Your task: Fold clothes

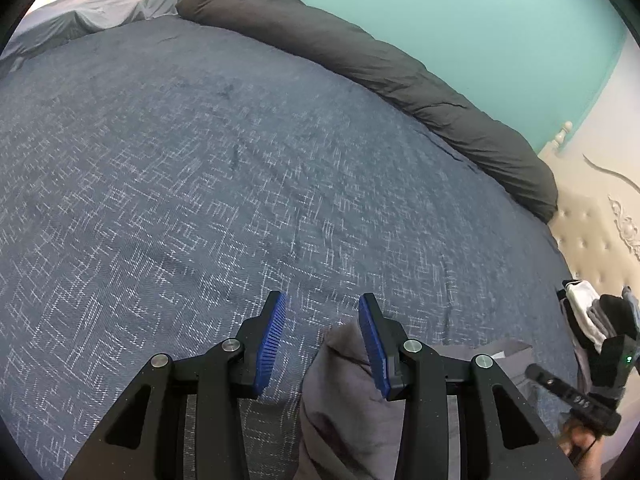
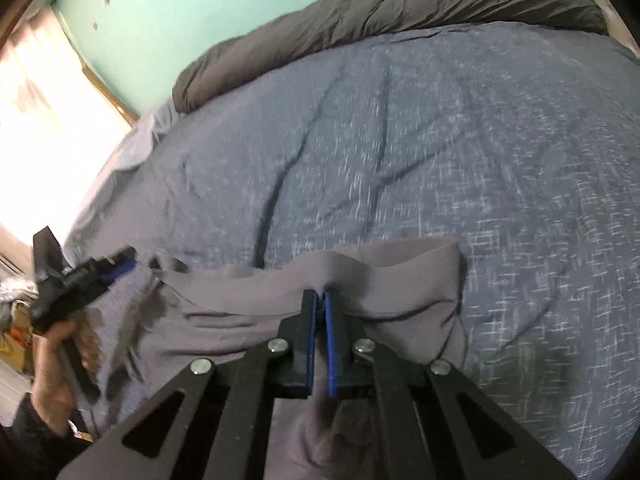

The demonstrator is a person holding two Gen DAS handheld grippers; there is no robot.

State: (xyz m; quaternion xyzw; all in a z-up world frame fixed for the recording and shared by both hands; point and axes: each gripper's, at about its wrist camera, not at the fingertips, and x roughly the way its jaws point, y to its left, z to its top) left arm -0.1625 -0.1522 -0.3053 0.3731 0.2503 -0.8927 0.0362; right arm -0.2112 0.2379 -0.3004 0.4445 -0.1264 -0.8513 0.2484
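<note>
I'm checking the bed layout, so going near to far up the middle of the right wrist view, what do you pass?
right gripper, shut on the grey garment → blue patterned bedspread → dark grey rolled duvet → teal wall.

I see open bedspread (image 1: pixel 200 160) ahead of both grippers; the dark rolled duvet (image 1: pixel 380 68) (far edge) blocks passage beyond

A blue bedspread (image 1: pixel 200 168) with a white crosshatch weave covers the bed. Along its far edge lies a long dark grey bolster (image 1: pixel 380 68), against a turquoise wall (image 1: pixel 480 20), and a cream tufted headboard (image 1: pixel 592 232) shows at right.
</note>
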